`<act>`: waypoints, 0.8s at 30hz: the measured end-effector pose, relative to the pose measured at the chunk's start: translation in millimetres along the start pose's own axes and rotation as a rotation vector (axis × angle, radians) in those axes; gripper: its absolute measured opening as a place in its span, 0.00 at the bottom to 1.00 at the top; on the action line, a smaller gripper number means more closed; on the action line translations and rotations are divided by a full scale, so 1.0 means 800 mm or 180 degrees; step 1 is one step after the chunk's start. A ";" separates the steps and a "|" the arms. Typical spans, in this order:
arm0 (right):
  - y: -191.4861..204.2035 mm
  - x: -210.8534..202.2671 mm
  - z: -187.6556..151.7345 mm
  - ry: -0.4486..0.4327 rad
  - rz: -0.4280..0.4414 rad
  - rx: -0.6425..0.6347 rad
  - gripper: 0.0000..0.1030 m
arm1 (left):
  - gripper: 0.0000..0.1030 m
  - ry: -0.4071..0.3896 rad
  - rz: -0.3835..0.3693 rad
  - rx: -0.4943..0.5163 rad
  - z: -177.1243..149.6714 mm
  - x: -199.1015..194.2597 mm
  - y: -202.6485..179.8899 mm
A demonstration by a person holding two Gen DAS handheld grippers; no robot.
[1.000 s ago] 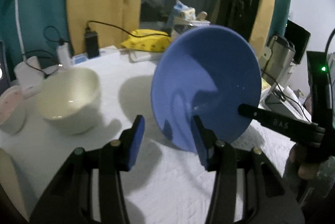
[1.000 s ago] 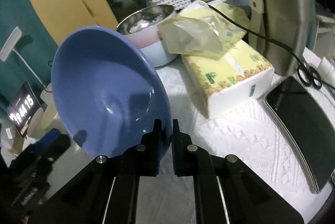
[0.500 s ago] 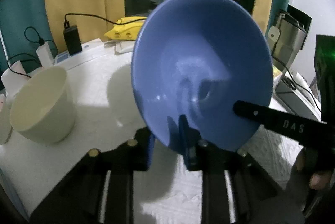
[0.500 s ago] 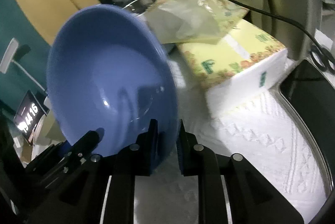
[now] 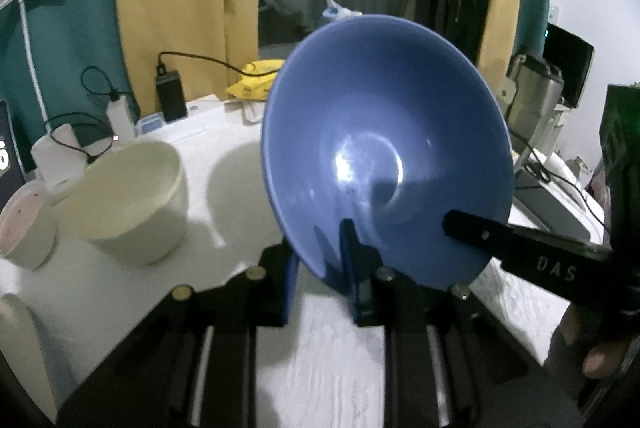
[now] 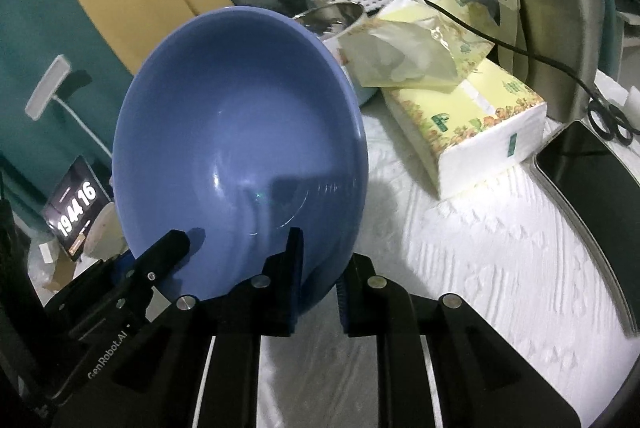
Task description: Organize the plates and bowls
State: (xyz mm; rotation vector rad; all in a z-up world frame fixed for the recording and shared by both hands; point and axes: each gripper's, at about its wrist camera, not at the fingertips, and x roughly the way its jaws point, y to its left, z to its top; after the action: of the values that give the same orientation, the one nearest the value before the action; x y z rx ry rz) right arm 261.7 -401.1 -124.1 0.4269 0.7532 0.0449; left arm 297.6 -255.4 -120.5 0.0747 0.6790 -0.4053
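Blue and glossy, the bowl [image 5: 384,156] is held on edge above the white textured tablecloth [image 5: 332,356], its hollow facing both cameras, with each gripper clamped on its lower rim. The left gripper [image 5: 320,264] has its two blue pads on either side of the rim at the bowl's bottom left, one pad inside the hollow and one behind the wall. The right gripper [image 6: 318,268] pinches the rim in the same way further along, near the bowl's lower right edge, its jaws narrowed down to the thickness of the wall. In the right wrist view the left gripper's black finger reaches in from the lower left. A cream bowl [image 5: 132,200] sits upright on the cloth, well apart to the left. Behind the blue bowl lies a yellow tissue pack [image 6: 472,120].
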 end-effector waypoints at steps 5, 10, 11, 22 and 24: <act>0.021 -0.018 -0.017 0.0010 0.0030 -0.0044 0.16 | 0.19 -0.0058 -0.0005 -0.0073 -0.014 -0.035 0.012; 0.043 -0.040 -0.041 0.0017 0.0055 -0.0119 0.16 | 0.19 -0.0106 -0.0001 -0.0137 -0.032 -0.073 0.025; 0.050 -0.044 -0.048 0.0028 0.0060 -0.0139 0.16 | 0.19 -0.0109 0.0003 -0.0152 -0.036 -0.079 0.028; 0.100 -0.053 -0.090 0.0204 0.0098 -0.0350 0.16 | 0.19 -0.0017 0.0090 -0.0377 -0.083 -0.131 0.067; 0.107 -0.053 -0.096 0.0244 0.0093 -0.0389 0.16 | 0.19 0.0017 0.0103 -0.0413 -0.092 -0.136 0.073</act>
State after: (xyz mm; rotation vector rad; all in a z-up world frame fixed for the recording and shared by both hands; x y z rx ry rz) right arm 188.7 -303.7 -112.8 0.3210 0.8151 0.1347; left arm 199.7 -150.0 -113.4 -0.0361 0.7069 -0.3292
